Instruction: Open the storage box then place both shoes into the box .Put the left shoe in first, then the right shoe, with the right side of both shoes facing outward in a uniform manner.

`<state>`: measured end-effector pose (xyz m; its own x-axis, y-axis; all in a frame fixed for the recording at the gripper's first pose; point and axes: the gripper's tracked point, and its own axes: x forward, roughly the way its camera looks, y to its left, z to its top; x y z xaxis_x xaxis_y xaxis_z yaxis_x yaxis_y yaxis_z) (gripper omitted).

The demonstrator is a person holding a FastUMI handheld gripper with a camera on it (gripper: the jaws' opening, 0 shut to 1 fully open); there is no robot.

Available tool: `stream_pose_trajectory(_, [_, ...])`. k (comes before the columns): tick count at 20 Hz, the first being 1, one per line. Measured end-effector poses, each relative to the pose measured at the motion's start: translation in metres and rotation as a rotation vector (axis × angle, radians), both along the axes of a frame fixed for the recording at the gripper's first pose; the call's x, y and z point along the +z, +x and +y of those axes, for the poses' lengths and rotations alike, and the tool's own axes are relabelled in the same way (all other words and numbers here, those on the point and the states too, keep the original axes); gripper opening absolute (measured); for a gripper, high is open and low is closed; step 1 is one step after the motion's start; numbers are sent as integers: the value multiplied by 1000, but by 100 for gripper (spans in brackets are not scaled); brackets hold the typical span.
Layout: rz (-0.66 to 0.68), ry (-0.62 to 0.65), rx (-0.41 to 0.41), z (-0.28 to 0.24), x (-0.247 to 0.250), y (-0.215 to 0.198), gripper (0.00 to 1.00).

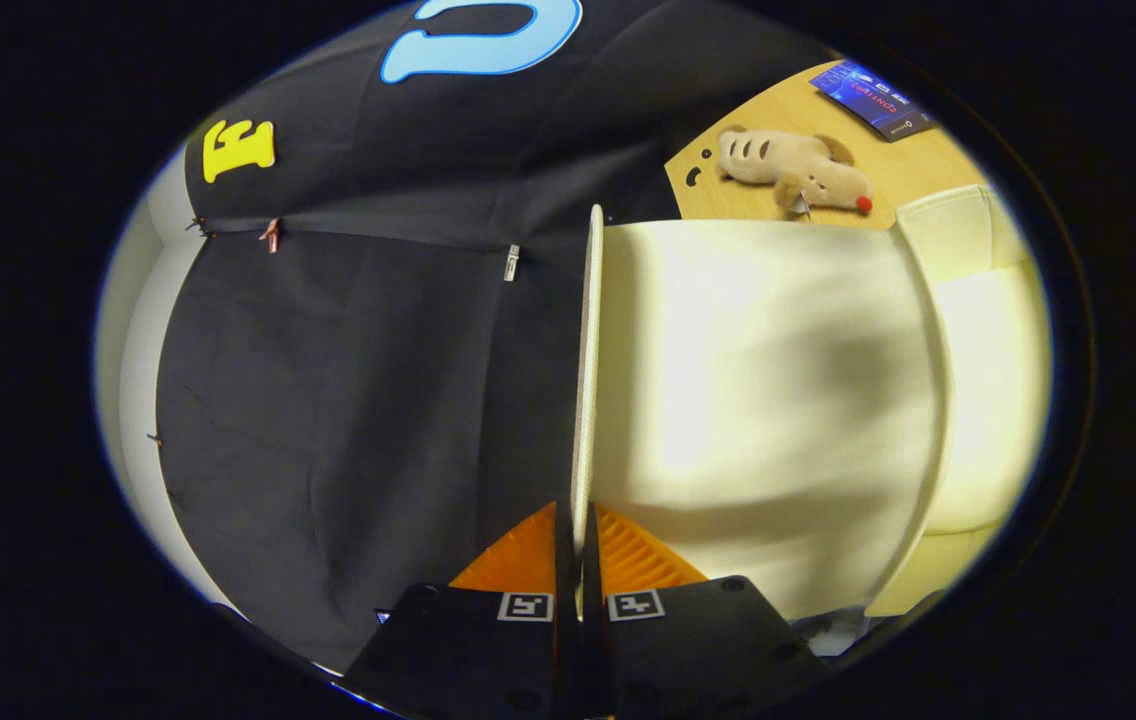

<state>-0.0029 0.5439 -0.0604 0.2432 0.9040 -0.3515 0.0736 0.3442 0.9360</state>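
The fingers are pinched on the thin edge of the cream plastic lid of the storage box, which stands edge-on straight ahead of them. The lid's broad pale inner face spreads to one side; black cloth wall lies open on the other. Beyond, a beige plush toy lies on the wooden table.

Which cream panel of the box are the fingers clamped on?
The thin lid, seen edge-on and running straight ahead from the gripper, pinched between both fingers. The broad box wall beside it is untouched.
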Motion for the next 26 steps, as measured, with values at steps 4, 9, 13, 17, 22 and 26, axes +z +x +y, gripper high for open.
stream_pose_trajectory(4, [-100,-146,-14,-24,-24,1,55])
stream_pose_trajectory(9, [-266,-358,-37,-105,-48,-4,97])
stream_pose_trajectory(13, [-378,-497,-99,-185,-52,-6,98])
stream_pose_trajectory(17, [-444,-633,-165,-268,-61,-3,98])
stream_pose_trajectory(22, [-460,-820,-203,-376,-90,1,99])
stream_pose_trajectory(26, [-421,-959,-181,-452,-133,1,99])
